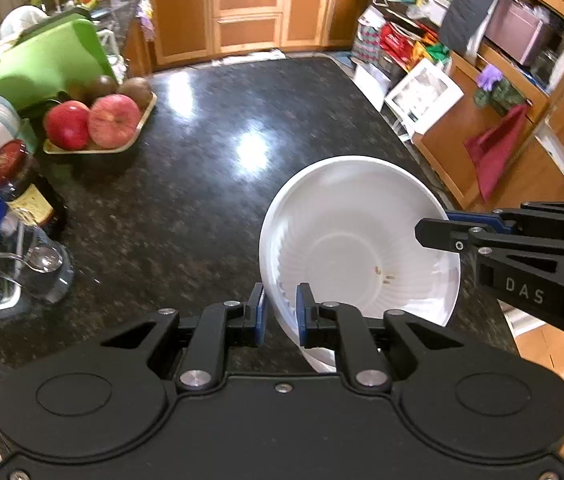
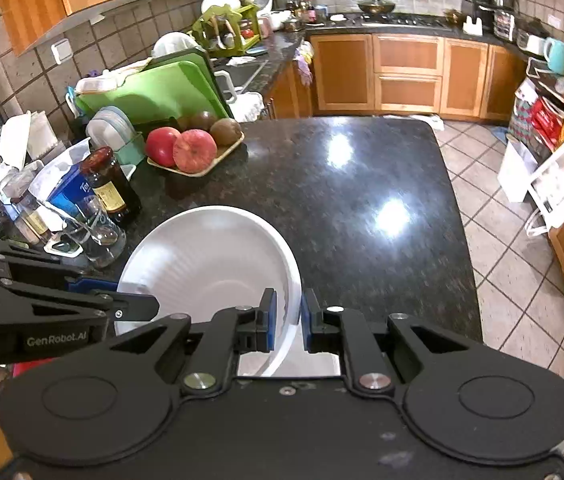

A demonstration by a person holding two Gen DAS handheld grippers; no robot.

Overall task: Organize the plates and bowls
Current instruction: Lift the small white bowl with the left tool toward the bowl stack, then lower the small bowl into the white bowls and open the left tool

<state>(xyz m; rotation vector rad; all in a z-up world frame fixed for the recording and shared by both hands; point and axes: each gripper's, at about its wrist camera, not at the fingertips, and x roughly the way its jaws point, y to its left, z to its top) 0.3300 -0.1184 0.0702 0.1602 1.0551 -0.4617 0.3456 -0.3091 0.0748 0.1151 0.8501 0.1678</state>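
White ribbed plastic bowl (image 1: 362, 240) sits lower right of centre in the left wrist view, lower centre-left in the right wrist view (image 2: 210, 264), tilted, over the black speckled granite counter (image 1: 210, 152). Both tongs grip it at once. Left gripper (image 1: 280, 312): blue-padded fingers clenched across the bowl's near rim, one pad inside, one outside. Right gripper (image 2: 288, 320): same, pinching the rim on the opposite side; in the left view it enters from the right edge (image 1: 434, 230), fingers on the far-right rim. A few small brown crumbs in the bowl's bottom. Cream tray of red apples and kiwis (image 1: 102, 128) at mid-left of the counter, well apart from the bowl. Dark sauce bottle with red cap (image 1: 18, 184) and a clear glass (image 1: 42, 268) at the left edge.
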